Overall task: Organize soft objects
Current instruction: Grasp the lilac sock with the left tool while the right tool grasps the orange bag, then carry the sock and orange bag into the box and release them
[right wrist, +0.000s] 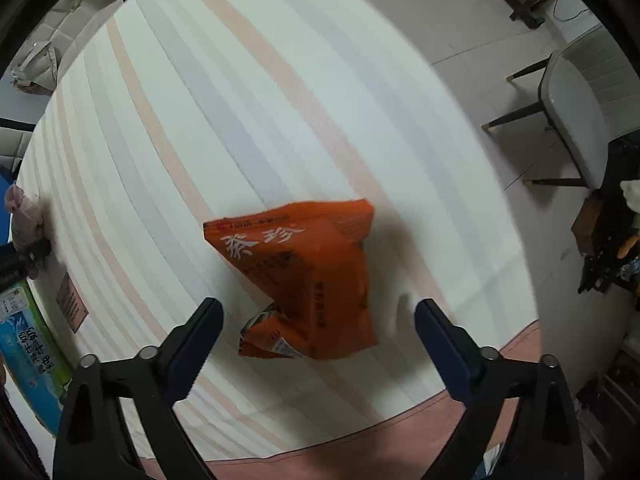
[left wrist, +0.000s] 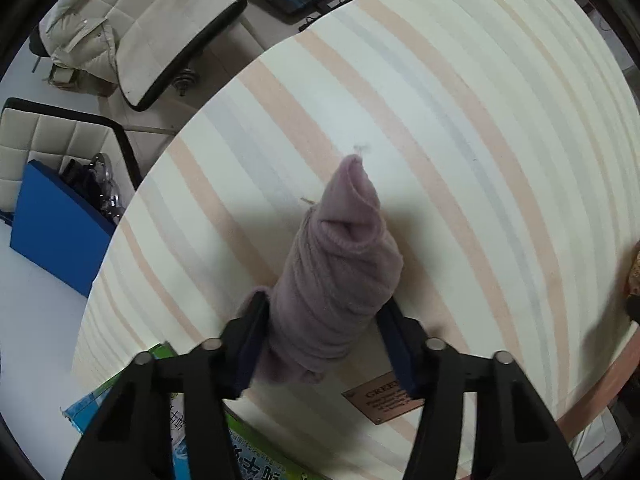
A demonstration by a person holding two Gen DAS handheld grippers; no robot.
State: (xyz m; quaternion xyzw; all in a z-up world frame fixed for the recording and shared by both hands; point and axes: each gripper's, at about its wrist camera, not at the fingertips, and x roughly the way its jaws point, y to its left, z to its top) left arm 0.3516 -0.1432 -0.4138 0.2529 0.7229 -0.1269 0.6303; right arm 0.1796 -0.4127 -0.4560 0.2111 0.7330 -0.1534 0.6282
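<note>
1. Right wrist view: the right gripper (right wrist: 318,312) stands wide apart, holding nothing, its two dark blue fingers on either side of a crinkled orange plastic snack packet (right wrist: 304,276) with white characters printed on it.
2. The packet lies flat on the pale striped cloth surface (right wrist: 240,100), directly ahead of and between the spread fingers. Its near end reaches about level with the fingertips, while its far end runs on well beyond them.
3. Its long axis runs roughly along the line of the fingers, tilted a little toward the left. Judging from this, a closing of the jaws would meet its two long sides rather than its ends.
4. The packet sits somewhat nearer the left finger than the right one, so I would judge that a small shift to the left would centre the grasp before closing.
5. Left wrist view: the left gripper (left wrist: 328,320) is closed narrowly on a rolled mauve knitted sock bundle (left wrist: 340,268), which points forward and away from the fingers, its far tip above the striped surface.
6. A green and blue printed carton (left wrist: 256,456) lies at the near edge, just below the left gripper. It may be the collecting place, though I cannot tell.
7. The right gripper is plainly the nearer one to the packet, with the left already occupied.
</note>
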